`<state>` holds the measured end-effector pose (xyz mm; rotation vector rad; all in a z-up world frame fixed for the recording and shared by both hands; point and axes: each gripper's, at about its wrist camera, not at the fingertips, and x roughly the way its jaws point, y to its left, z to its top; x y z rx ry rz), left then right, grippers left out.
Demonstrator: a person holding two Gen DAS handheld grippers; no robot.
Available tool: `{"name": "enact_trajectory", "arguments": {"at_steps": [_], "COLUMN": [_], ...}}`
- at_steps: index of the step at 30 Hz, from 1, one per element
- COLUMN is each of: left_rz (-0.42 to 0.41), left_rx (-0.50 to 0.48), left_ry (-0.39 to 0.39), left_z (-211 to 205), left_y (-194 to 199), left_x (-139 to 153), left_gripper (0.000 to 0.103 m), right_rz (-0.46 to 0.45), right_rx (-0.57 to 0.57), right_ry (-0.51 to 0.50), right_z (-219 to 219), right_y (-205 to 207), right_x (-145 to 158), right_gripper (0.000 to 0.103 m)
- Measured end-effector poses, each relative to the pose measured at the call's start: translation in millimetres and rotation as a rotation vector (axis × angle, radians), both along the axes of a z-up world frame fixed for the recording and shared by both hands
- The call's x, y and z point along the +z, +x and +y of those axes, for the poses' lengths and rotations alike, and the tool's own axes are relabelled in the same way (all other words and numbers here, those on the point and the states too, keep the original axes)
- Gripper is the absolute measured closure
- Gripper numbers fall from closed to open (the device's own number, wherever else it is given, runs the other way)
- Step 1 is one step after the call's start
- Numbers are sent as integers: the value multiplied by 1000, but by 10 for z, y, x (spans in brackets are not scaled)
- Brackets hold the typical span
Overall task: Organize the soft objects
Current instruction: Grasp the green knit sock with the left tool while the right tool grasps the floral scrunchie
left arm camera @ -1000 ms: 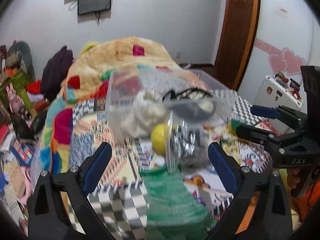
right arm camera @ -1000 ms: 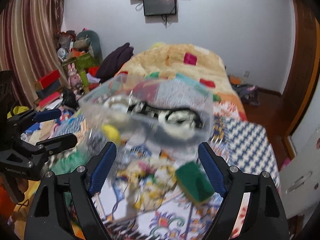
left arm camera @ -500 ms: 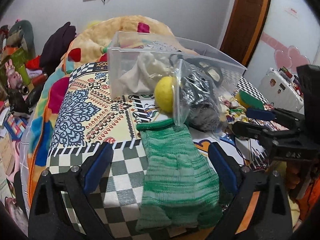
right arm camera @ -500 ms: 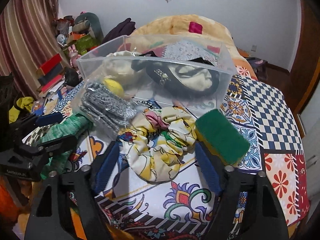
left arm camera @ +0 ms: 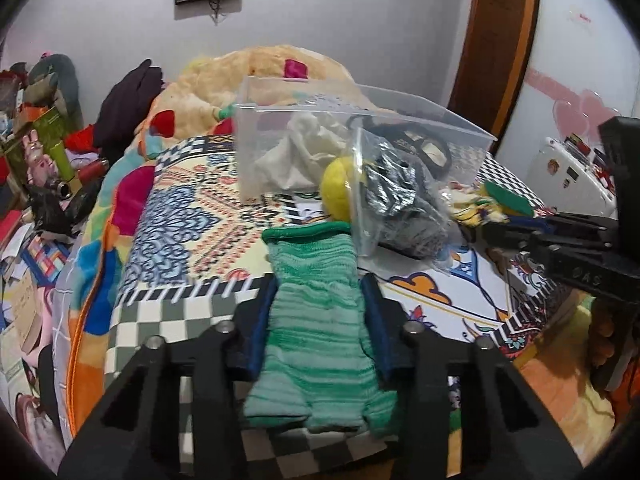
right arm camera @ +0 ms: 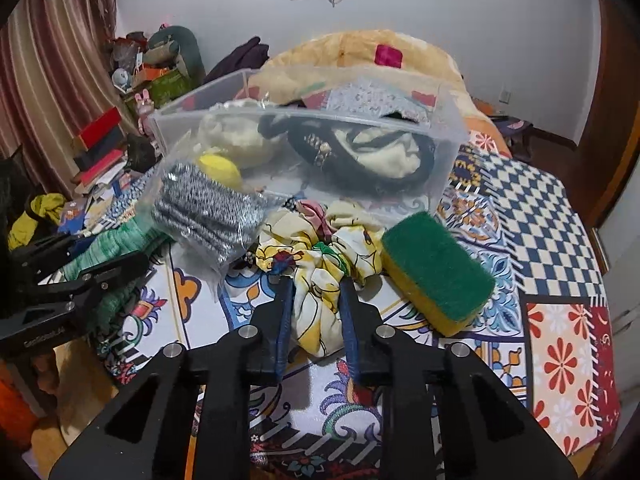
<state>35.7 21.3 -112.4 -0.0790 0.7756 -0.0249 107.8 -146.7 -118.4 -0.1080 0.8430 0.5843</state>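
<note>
A green knitted cloth [left arm camera: 320, 320] lies on the patterned bed cover, and my left gripper [left arm camera: 320, 292] is shut on it. My right gripper [right arm camera: 314, 292] is shut on a floral yellow scrunchie [right arm camera: 320, 256]. A green-and-yellow sponge [right arm camera: 436, 268] lies right of the scrunchie. A clear bag of steel wool [right arm camera: 204, 208] and a yellow ball [right arm camera: 220, 168] lie in front of a clear plastic bin [right arm camera: 448, 136] that holds white cloth and a black strap. The bin [left arm camera: 248, 152], bag [left arm camera: 396, 196] and ball [left arm camera: 336, 188] also show in the left wrist view.
A beige patchwork blanket [left arm camera: 272, 64] is heaped behind the bin. Cluttered boxes and toys [right arm camera: 120, 136] stand left of the bed. A wooden door [left arm camera: 500, 28] is at the right. The bed's front edge [left arm camera: 280, 452] runs just under my grippers.
Both grippers have dropped to the bed and closed: the left one on the green cloth, the right one on the scrunchie. They were open before.
</note>
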Motion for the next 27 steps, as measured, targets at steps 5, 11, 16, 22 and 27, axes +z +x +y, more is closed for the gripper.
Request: {"name": "enact_trajectory", "arguments": {"at_steps": [5, 11, 16, 22, 27], "left_rz": [-26, -79, -170, -268, -296], "left_rx": [45, 70, 62, 54, 45], "left_ry": [13, 10, 0, -5, -8], "left_z": [120, 260, 301, 275, 240], "left_y": [-45, -32, 55, 260, 491], "left_x": [85, 284, 585, 902, 994], "left_gripper": [72, 76, 76, 76, 76], "right_rz": [-45, -111, -181, -251, -264], "right_rx": [-12, -22, -33, -40, -32], "right_ry": [36, 75, 101, 115, 153], "right_z": [-76, -140, -152, -91, 27], "right_y": [-73, -110, -50, 98, 285], "right_x": [172, 416, 662, 852, 941], "right_gripper": [84, 84, 84, 84, 84]}}
